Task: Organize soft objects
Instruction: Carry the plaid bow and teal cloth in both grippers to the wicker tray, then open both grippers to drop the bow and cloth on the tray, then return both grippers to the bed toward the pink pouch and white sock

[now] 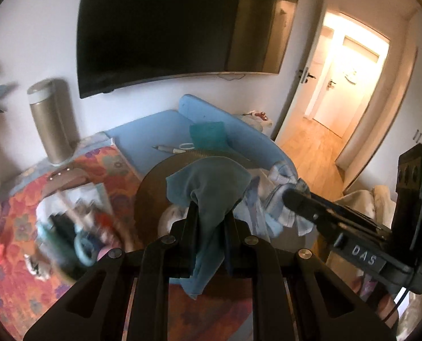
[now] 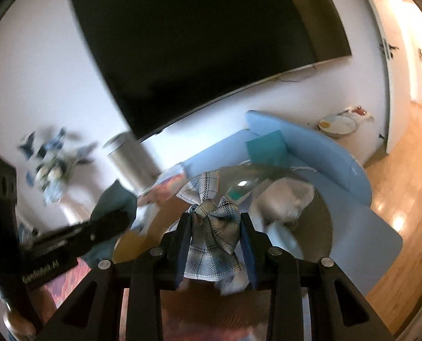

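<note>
cloths (image 1: 208,187) pinched, both grippers tilted down

A soft, matt teal cloth (image 1: 211,187) hangs in limp folds beside a thin woven plaid cloth (image 2: 211,238). The left gripper (image 1: 208,213) and right gripper (image 2: 215,221) are matt black plastic with small bright metal rivets. The wall-mounted television (image 1: 182,25) is glossy black, the cylinder bin (image 1: 53,119) brushed metal, the floor (image 1: 310,145) polished wood.
</note>
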`<state>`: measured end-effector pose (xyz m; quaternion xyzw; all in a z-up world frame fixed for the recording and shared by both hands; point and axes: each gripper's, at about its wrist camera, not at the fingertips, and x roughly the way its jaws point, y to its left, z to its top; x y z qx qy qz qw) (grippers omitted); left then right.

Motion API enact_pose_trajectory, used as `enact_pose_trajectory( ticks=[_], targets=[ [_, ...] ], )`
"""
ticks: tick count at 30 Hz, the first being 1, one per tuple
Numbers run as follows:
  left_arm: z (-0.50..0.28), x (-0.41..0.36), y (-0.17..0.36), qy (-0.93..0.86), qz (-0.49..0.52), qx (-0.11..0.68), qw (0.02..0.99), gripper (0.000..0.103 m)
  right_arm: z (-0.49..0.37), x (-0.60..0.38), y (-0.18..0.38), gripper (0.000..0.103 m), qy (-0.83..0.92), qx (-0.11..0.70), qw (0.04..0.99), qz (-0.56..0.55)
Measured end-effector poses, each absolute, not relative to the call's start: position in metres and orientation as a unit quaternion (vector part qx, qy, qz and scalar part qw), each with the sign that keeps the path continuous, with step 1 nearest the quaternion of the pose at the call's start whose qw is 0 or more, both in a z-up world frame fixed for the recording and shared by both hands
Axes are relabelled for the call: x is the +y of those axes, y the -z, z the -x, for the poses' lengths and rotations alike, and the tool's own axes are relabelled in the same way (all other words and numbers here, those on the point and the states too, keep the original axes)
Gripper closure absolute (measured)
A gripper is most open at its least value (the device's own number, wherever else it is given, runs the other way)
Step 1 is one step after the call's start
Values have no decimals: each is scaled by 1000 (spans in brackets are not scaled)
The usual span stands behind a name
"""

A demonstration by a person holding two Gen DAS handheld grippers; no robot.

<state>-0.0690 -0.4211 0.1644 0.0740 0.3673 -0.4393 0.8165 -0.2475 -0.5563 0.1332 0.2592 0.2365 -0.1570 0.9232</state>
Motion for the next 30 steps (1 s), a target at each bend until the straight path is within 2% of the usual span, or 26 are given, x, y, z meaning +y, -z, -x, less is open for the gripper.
enact_pose_trajectory(
  ticks=[5,6,7,8,9,11,23,30],
  targets=[
    [52,-446,-156,426,-86,374,819,90,213,-586,-137,69,165,246,914,-276],
    [46,-452,-152,427,-89,380,816,86,206,-589,-136,63,164,250,913,-278],
    [44,-455,-150,429,-92,385,812,79,197,-594,-136,50,159,254,911,-282],
    [43,-457,-148,429,-96,389,810,61,189,-598,-134,43,151,258,910,-288],
    [40,-460,-145,424,-103,394,809,45,183,-602,-131,40,144,263,907,-294],
    [41,-458,-145,418,-101,391,814,32,179,-610,-127,40,140,271,899,-314],
    [72,-408,-179,473,-59,349,807,29,228,-576,-141,39,142,250,910,-298],
    [96,-323,-188,459,-36,325,826,29,252,-502,-153,36,93,242,933,-250]
  ],
)
